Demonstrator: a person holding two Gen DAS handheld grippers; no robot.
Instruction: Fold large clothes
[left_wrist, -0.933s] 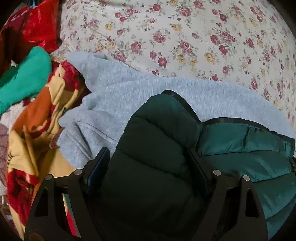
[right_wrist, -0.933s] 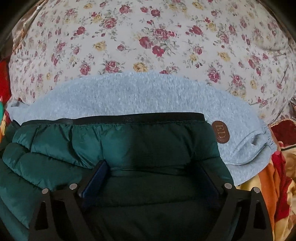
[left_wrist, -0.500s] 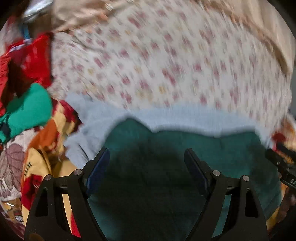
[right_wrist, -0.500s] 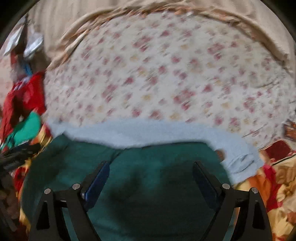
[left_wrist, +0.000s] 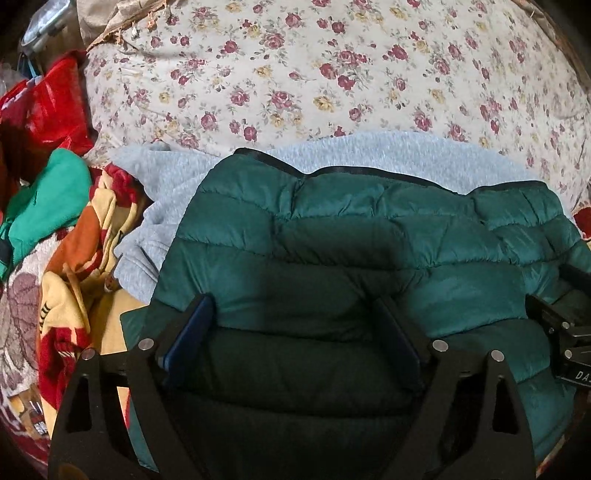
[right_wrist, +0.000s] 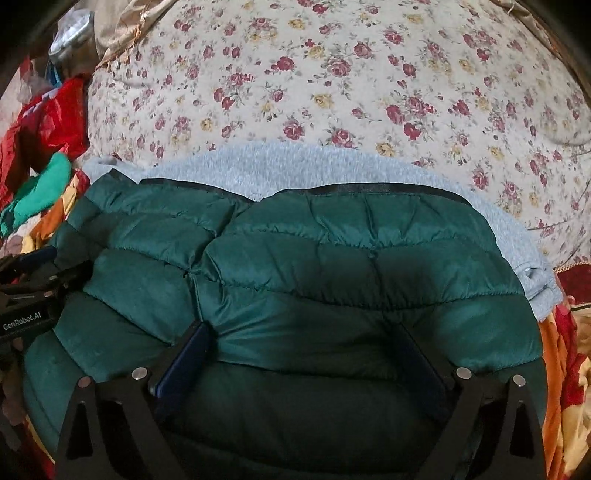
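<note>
A dark green quilted jacket (left_wrist: 369, 236) lies folded on top of a pale grey sweatshirt (left_wrist: 162, 206), both on a bed covered by a rose-print sheet (left_wrist: 332, 74). The left gripper (left_wrist: 295, 325) hangs over the jacket's left half, its fingers (left_wrist: 192, 332) spreading wider, with padded fabric bulging up between them but not pinched. The right gripper (right_wrist: 306, 347) does the same over the right half, fingers (right_wrist: 188, 354) opening, released from the cloth.

The left view alone shows the sweatshirt's bunched sleeve beside a yellow and red patterned blanket (left_wrist: 74, 280), and the right gripper's black body at its right edge. The right view shows the sweatshirt's other end (right_wrist: 535, 273) peeking past the jacket (a cuff, it seems), plus the left gripper's body at its left edge. A bright green garment (left_wrist: 48, 199) and red bag (left_wrist: 51, 107) sit to the left in both
</note>
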